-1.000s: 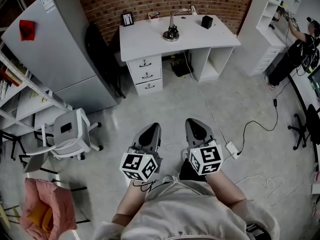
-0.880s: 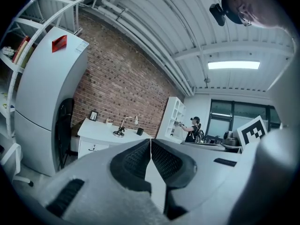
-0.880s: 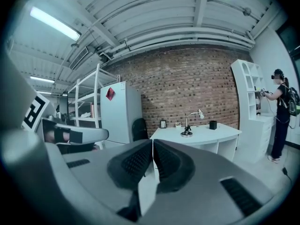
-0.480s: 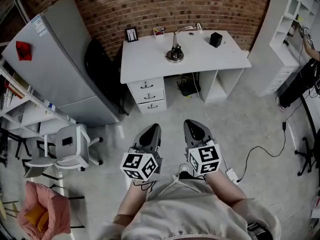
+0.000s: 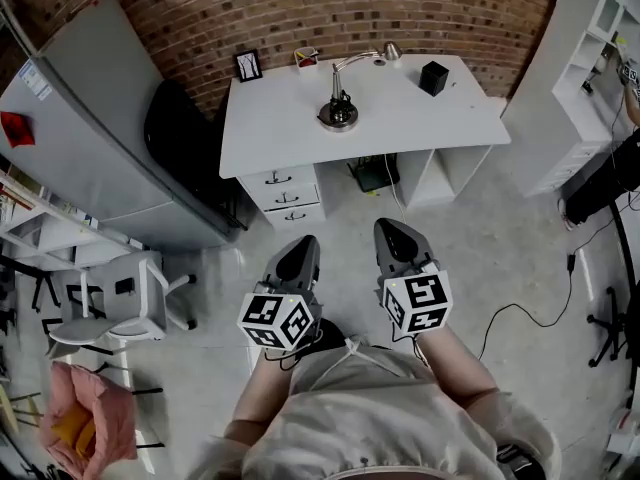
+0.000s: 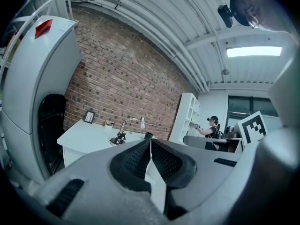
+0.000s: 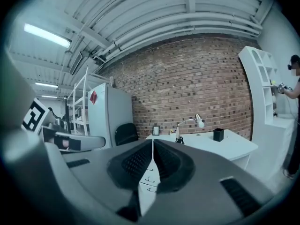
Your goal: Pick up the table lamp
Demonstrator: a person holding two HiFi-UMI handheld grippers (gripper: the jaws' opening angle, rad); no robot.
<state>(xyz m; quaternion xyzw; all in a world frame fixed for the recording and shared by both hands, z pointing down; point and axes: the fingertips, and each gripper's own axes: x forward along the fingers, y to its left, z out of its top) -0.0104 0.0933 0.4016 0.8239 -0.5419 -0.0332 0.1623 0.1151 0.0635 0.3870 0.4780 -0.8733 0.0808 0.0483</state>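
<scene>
Against the brick wall (image 5: 300, 8) stands one white desk (image 5: 450, 118), and the single lamp (image 5: 338, 116) sits upright on it, mid-back. Desk and lamp lie closer than a second ago, so the approach is under way, though the lamp stays well out of reach. Left gripper (image 5: 304, 243) and right gripper (image 5: 392, 230) are both clenched on nothing. Around the lamp: one frame (image 5: 247, 65), one mug (image 5: 305, 58), one black box (image 5: 433, 76), three drawers (image 5: 285, 196), one fridge (image 5: 90, 138).

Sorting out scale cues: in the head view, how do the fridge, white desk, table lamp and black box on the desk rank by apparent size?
Largest: fridge and white desk, too alike to rank.
Next: table lamp.
Smallest: black box.
</scene>
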